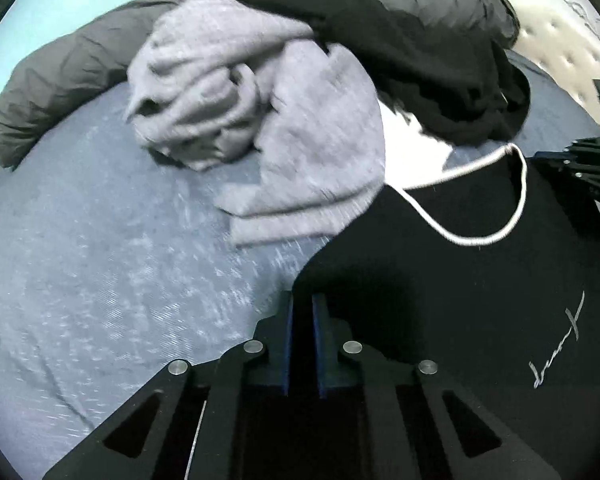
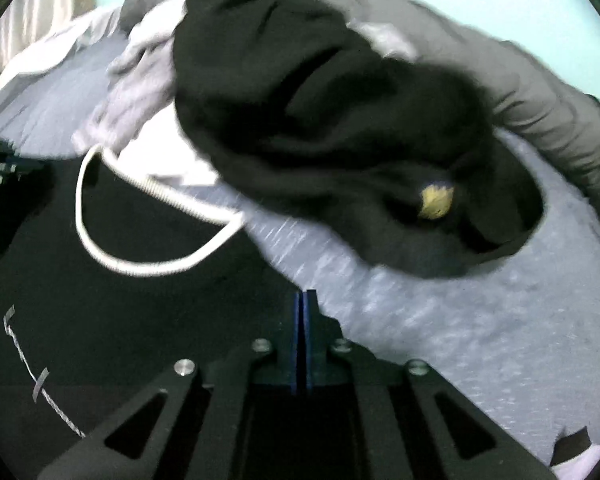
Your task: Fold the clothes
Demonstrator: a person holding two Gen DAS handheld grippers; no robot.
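While both claws grip its shoulders, a black T-shirt (image 1: 480, 288) lies on a blue-grey bed sheet (image 1: 100, 260).

Left claw (image 1: 303, 300) and right claw (image 2: 304, 298) are each pressed together on the shirt's dark edge, either side of its white-trimmed collar (image 1: 500, 216). Beyond it, a crumpled grey garment (image 1: 236, 120) and a heaped black garment (image 2: 340, 140) rest near a dark grey duvet (image 1: 60, 80).

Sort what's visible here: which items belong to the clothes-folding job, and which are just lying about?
In the job:
- black T-shirt with white neckline
- left hand-held gripper and right hand-held gripper

Possibly next, lying about for now:
- grey sweater
- black garment heap
- dark grey duvet
- blue-grey bedsheet
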